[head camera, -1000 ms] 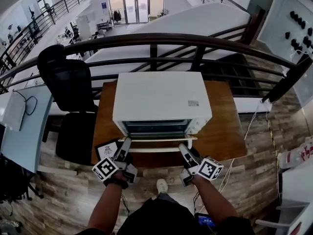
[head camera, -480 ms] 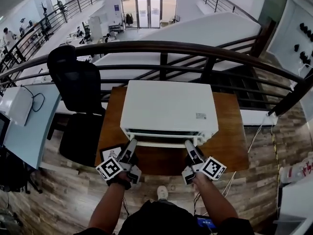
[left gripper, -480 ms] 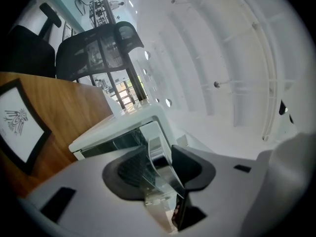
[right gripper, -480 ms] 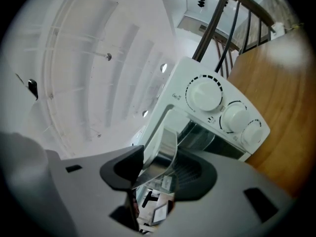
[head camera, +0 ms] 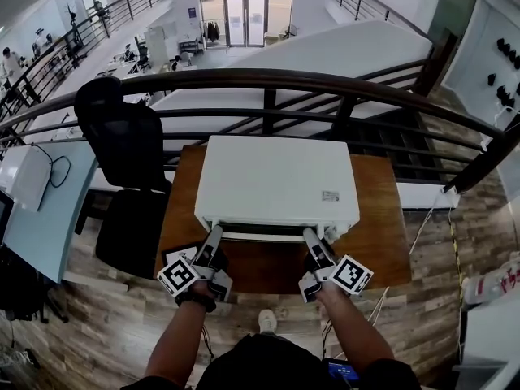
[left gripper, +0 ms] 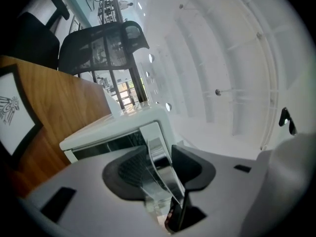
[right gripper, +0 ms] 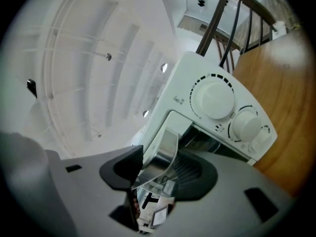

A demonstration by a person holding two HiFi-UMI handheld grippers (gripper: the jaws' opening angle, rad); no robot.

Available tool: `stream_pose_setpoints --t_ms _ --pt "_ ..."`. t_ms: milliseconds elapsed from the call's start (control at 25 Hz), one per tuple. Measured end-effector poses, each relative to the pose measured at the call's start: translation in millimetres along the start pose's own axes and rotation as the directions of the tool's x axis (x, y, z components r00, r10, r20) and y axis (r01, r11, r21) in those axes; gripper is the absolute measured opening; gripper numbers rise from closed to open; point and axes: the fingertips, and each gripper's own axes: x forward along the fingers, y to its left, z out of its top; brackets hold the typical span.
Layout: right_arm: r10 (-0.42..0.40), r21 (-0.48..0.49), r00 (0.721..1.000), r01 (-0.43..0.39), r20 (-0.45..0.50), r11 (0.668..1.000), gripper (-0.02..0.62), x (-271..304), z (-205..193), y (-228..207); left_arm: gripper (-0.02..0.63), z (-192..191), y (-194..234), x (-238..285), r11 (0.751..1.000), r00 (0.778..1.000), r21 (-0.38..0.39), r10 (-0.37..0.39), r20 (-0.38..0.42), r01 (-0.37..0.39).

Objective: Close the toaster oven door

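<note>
A white toaster oven [head camera: 276, 181] stands on a wooden table [head camera: 378, 218]. Its door [left gripper: 98, 135] is swung up almost flush with the front, leaving a dark slit. My left gripper [head camera: 213, 237] is shut on the left end of the door handle [head camera: 260, 236]. My right gripper [head camera: 311, 236] is shut on the right end. In the left gripper view the shiny handle bar [left gripper: 160, 162] lies between the dark pads [left gripper: 131, 169]. The right gripper view shows the handle [right gripper: 163, 154] clamped the same way, beside the oven's white knobs [right gripper: 213, 98].
A black office chair [head camera: 122, 145] stands left of the table, next to a pale desk [head camera: 41, 210]. A dark railing [head camera: 268, 80] runs behind the oven. A black-bordered card [head camera: 175, 254] lies at the table's front left corner.
The oven door has swung up from hanging open to almost shut. Both grippers have risen and moved toward the oven with its handle.
</note>
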Motion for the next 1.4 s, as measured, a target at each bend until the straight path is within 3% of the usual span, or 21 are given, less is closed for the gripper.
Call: stream_pose_setpoints --t_ms 280,360,440,480,520,640,680,800,880,1040,1120,1280,1400 --pt "-0.015 0.006 1.0 0.015 -0.007 1.0 0.195 2 1 -1 0.152 2 -4 4 1.0 1.0 0.004 -0.013 -0.006 0.013" --pt "-0.022 -0.028 1.0 0.022 -0.009 0.999 0.208 1 0 0 0.152 3 3 -1 0.997 0.999 0.07 0.045 -0.029 -0.042" --pt "-0.016 -0.081 1.0 0.014 -0.022 0.997 0.271 0 -3 7 0.159 5 8 -8 0.985 0.995 0.148 0.091 -0.047 -0.083" --pt "-0.011 -0.093 1.0 0.008 -0.027 0.996 0.305 -1 -4 10 0.195 6 8 -12 0.98 0.994 0.178 0.102 -0.049 -0.092" --pt "-0.011 -0.098 1.0 0.008 -0.026 0.995 0.331 -2 -5 12 0.231 8 5 -15 0.981 0.995 0.177 0.093 -0.044 -0.083" --pt "-0.043 -0.125 0.999 0.042 -0.008 0.991 0.339 -11 -6 13 0.261 5 -17 -19 0.999 0.999 0.027 -0.033 -0.004 0.033" --pt "-0.054 -0.132 0.999 0.053 -0.001 0.99 0.342 -15 -6 12 0.264 6 -17 -23 0.999 0.999 0.033 -0.034 -0.001 0.034" --pt "-0.072 -0.152 0.997 0.074 0.02 0.986 0.345 -35 -7 16 0.264 15 -13 -45 0.988 1.0 0.154 0.028 -0.01 -0.026" --pt "-0.079 -0.176 0.996 0.084 0.038 0.981 0.344 -51 -8 23 0.264 23 -13 -62 0.958 0.997 0.275 0.081 -0.013 -0.075" --pt "-0.076 -0.292 0.995 0.093 0.067 0.952 0.329 -83 -13 48 0.262 21 -37 -87 0.924 0.998 0.381 0.024 -0.05 -0.004" --pt "-0.06 -0.345 0.995 0.084 0.078 0.935 0.3 -96 -18 65 0.253 19 -49 -103 0.89 0.997 0.456 0.032 -0.073 0.005" --pt "-0.028 -0.458 0.994 0.075 0.107 0.886 0.246 -127 -35 103 0.17 15 -75 -137 0.797 0.994 0.604 0.05 -0.096 0.018" --pt "-0.012 -0.524 0.993 0.071 0.116 0.849 0.21 -157 -55 127 0.087 10 -98 -165 0.697 0.994 0.716 0.055 -0.09 0.027"
